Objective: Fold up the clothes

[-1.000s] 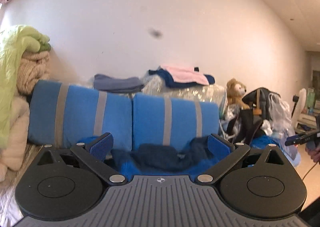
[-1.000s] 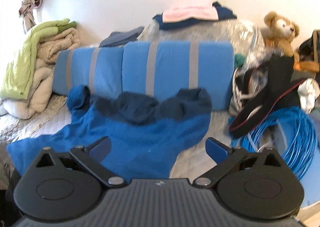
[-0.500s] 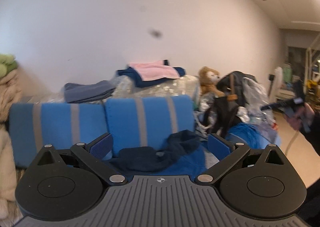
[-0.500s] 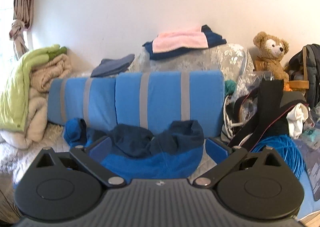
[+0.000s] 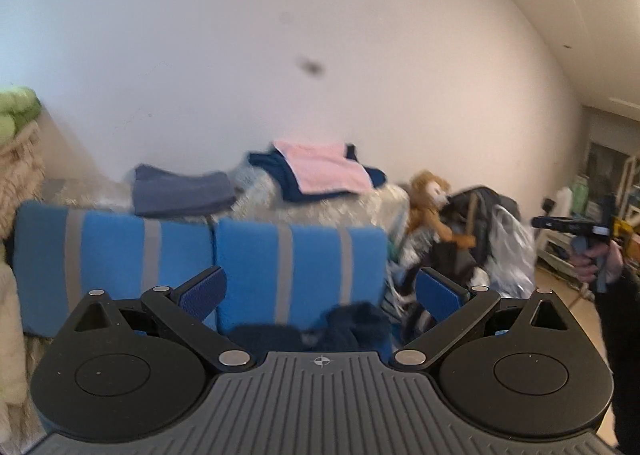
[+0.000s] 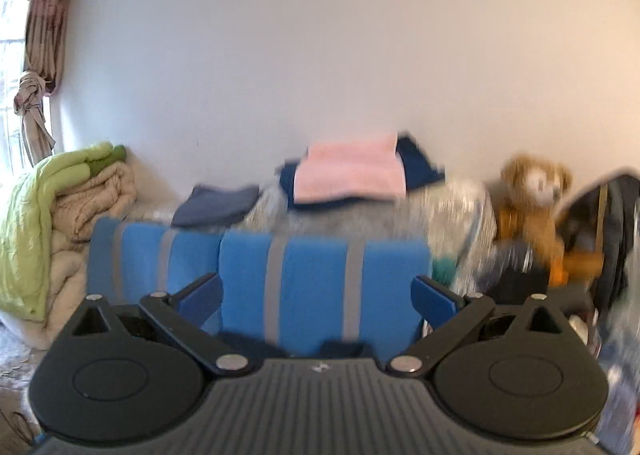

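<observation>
Left wrist view shows only a little of the clothing to be folded: a dark navy garment [image 5: 352, 325] bunched low in the frame, just above the gripper body and in front of the blue cushions [image 5: 296, 275] with grey stripes. The left gripper [image 5: 320, 289] hangs above it with its blue-padded fingers [image 5: 202, 291] spread wide and nothing between them. In the right wrist view the same garment [image 6: 244, 343] peeks out as a dark strip along the top edge of the gripper body, again at the foot of the cushions [image 6: 312, 287]. The right gripper [image 6: 316, 295] is likewise wide open and empty, clear of the cloth.

Behind the cushions sits a lumpy pile covered in patterned plastic, with a folded pink towel [image 6: 352, 171] lying on a navy item, and a folded grey-blue cloth [image 6: 218, 205] to its left. A brown teddy bear [image 6: 532, 191] sits to the right of that pile, next to dark bags [image 6: 616, 231]. On the far left a stack of bedding [image 6: 60, 215] in lime green and beige leans against the white wall, under a tied-back curtain [image 6: 36, 95] by a window.

At the right edge of the left wrist view a hand [image 5: 596, 259] holds the other gripper's handle, with shelving blurred behind it. Both views are smeared by motion.
</observation>
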Available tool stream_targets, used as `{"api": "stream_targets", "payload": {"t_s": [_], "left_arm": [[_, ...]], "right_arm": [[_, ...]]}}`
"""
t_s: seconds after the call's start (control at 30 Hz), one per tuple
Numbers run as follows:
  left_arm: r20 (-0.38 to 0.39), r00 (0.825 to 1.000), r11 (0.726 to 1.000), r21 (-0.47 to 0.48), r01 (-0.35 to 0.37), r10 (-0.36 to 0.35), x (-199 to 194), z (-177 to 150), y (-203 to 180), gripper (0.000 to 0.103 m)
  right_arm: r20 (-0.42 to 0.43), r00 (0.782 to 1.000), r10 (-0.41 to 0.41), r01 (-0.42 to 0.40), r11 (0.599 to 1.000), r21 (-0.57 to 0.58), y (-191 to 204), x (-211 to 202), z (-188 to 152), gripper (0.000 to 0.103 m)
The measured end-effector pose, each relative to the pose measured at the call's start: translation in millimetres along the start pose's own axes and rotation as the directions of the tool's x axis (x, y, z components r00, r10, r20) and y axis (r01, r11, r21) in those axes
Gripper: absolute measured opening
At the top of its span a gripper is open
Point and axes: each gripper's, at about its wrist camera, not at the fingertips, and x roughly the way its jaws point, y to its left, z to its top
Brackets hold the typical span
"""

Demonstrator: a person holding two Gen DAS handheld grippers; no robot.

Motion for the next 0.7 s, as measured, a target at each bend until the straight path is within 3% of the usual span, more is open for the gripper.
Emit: {"api": "stream_targets", "payload": {"t_s": [0.17,0.23,0.33,0.4,0.5,0.57,0.7], "left_arm": [[0.102,0.987,0.993,-0.011,-0.12,0.121,47,24,14,0.103],[0.13,0.977,0.985,-0.021,-0.169,0.17,73,31,20,0.103],[0.155,0.955,0.967,-0.02,-0.254,0.254,117,34,29,0.103],[0.152,0.947,0.959,-0.046,-0.28,0.284,148,24,30,0.103],[0.13,0.944,0.951,-0.097,-0.293,0.304,193,1,28,0.103],[0.108,0.945,0.947,-0.128,-0.294,0.308,219,-22,23,0.103],[0.054,0.96,0.95,-0.17,-0.264,0.276,266,-83,12,0.103]], "right_arm": [[0.15,0.982,-0.116,0.13,0.988,-0.081,-7,34,26,0.103],[0.197,0.959,-0.204,0.224,0.971,-0.084,-12,57,30,0.103],[0.232,0.908,-0.35,0.371,0.927,-0.054,-18,89,33,0.103],[0.243,0.886,-0.395,0.412,0.911,-0.024,-19,105,31,0.103],[0.232,0.883,-0.408,0.422,0.907,-0.01,-16,127,18,0.103],[0.201,0.892,-0.405,0.418,0.908,-0.026,-11,143,3,0.103],[0.14,0.904,-0.403,0.414,0.908,-0.062,0,181,-43,0.103]]}}
